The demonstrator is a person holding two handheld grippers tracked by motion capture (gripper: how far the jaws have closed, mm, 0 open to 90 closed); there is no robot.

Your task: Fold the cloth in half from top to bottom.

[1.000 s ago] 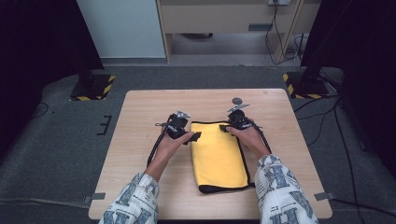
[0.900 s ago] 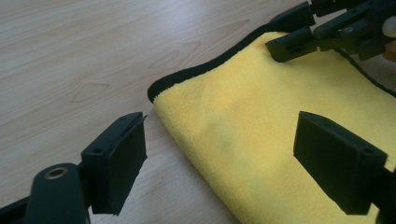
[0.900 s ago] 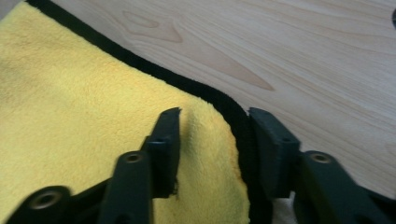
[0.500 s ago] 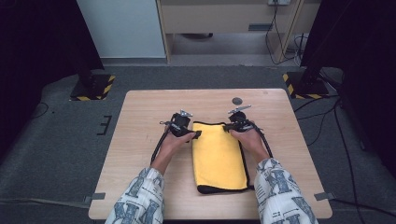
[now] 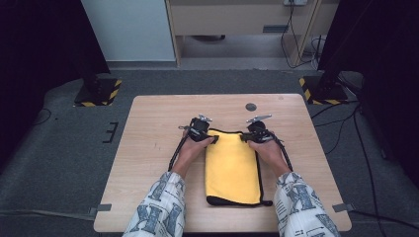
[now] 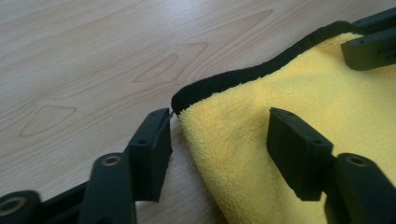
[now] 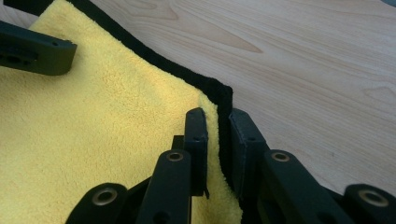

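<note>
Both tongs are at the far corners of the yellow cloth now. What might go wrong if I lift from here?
The left tongs have been closing but don't yet pinch: one jaw sits on the cloth, the other on bare table beside the corner. Closing may miss or catch just the black hem. The right tongs already clamp their corner near the edge, so lifting now would raise one side alone, and that narrow grip may slip.

L gripper [image 5: 211,139] closer, onto cloth [image 5: 232,168] corner.
</note>
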